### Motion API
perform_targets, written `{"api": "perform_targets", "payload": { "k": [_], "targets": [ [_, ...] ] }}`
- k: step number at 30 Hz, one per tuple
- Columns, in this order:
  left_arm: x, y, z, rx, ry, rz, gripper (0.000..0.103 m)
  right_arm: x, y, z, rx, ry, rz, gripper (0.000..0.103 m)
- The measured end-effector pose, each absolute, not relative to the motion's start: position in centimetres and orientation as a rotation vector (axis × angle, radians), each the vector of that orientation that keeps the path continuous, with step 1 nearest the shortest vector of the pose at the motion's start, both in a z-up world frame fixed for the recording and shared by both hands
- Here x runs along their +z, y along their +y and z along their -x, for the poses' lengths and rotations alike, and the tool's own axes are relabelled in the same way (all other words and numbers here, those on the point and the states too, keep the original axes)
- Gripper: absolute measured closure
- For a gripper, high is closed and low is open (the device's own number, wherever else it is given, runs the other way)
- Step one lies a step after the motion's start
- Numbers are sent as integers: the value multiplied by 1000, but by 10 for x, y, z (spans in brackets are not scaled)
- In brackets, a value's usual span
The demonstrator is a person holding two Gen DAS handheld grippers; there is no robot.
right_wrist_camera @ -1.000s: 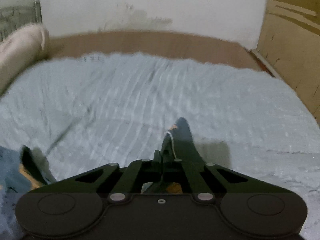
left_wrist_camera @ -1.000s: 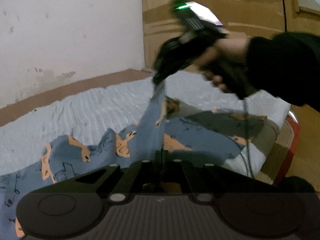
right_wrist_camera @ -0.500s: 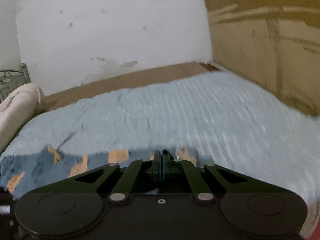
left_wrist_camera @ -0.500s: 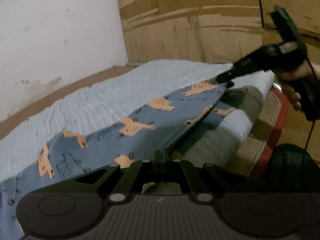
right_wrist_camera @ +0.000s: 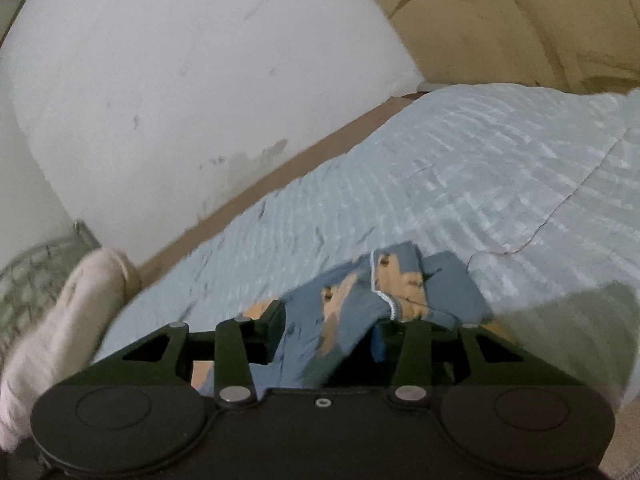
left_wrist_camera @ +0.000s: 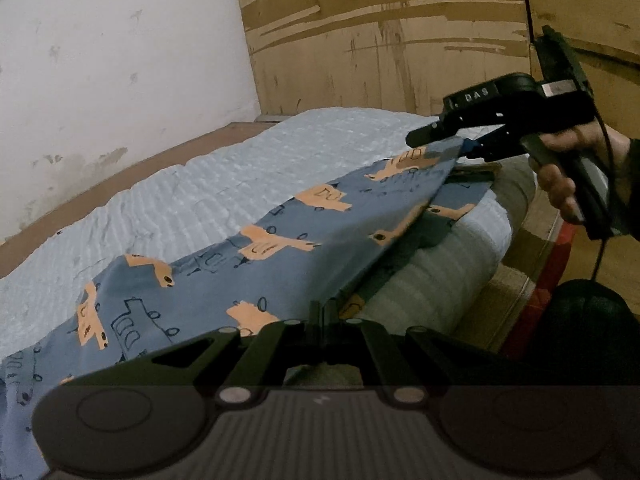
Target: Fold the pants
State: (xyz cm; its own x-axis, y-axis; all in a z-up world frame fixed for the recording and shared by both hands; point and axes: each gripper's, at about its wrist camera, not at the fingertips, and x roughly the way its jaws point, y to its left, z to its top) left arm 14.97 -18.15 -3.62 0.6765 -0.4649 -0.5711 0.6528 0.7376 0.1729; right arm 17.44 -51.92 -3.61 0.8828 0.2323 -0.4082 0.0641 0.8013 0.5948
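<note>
The pants (left_wrist_camera: 248, 272) are blue with orange truck prints and lie stretched along the near edge of a light blue bedspread (left_wrist_camera: 224, 184). My left gripper (left_wrist_camera: 324, 312) is shut on the pants' near edge. My right gripper (left_wrist_camera: 452, 142) shows in the left wrist view at the far right end of the pants, its jaws spread apart. In the right wrist view the right gripper (right_wrist_camera: 332, 336) is open, with the pants' hem (right_wrist_camera: 384, 296) lying loose between the spread fingers.
The bed's right edge (left_wrist_camera: 496, 232) drops off near a red object (left_wrist_camera: 556, 256). A white wall (left_wrist_camera: 120, 60) and a wooden wardrobe (left_wrist_camera: 380, 32) stand behind the bed. A cream pillow (right_wrist_camera: 60, 320) and a metal headboard (right_wrist_camera: 36, 264) are at the left in the right wrist view.
The right gripper carried its end of the pants to the right and down to the bed's edge, pulling the cloth taut, then opened. The left gripper kept its hold.
</note>
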Motion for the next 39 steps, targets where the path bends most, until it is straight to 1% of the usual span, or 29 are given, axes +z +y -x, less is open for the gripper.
{"api": "perform_targets", "payload": {
  "k": [6,8,9,10,12,18,22,29,34,37,38,39],
  "targets": [
    [-36,-183,-149,-637,532,-397,103,-38,-542,-177,29,465,-715,57],
    [-37,-184,-149,-635,534,-398,103,-42,-546,-178,23,490,-733,59],
    [-36,-184,-149,-632,534,-398,103,-44,-547,-180,18,502,-731,68],
    [-36,-185,-149,-629,533,-397,103,-45,-547,-182,9,520,-718,82],
    [-36,-185,-148,-623,530,-395,103,-48,-547,-184,-11,537,-706,95],
    [-34,-187,-151,-592,519,-371,103,-33,-534,-184,-18,456,-562,98],
    [-33,-189,-151,-606,518,-370,103,-24,-535,-170,-44,389,-536,98],
    [-42,-188,-151,-623,545,-392,103,-52,-540,-147,-98,455,-523,98],
    [-42,-185,-155,-639,550,-376,103,-63,-536,-140,-121,429,-519,98],
    [-38,-180,-157,-642,574,-320,93,-63,-530,-144,-131,428,-451,96],
    [-36,-178,-158,-643,583,-295,80,-62,-529,-145,-143,426,-424,94],
    [-34,-175,-158,-640,582,-273,60,-61,-531,-148,-158,427,-404,89]
  ]
}}
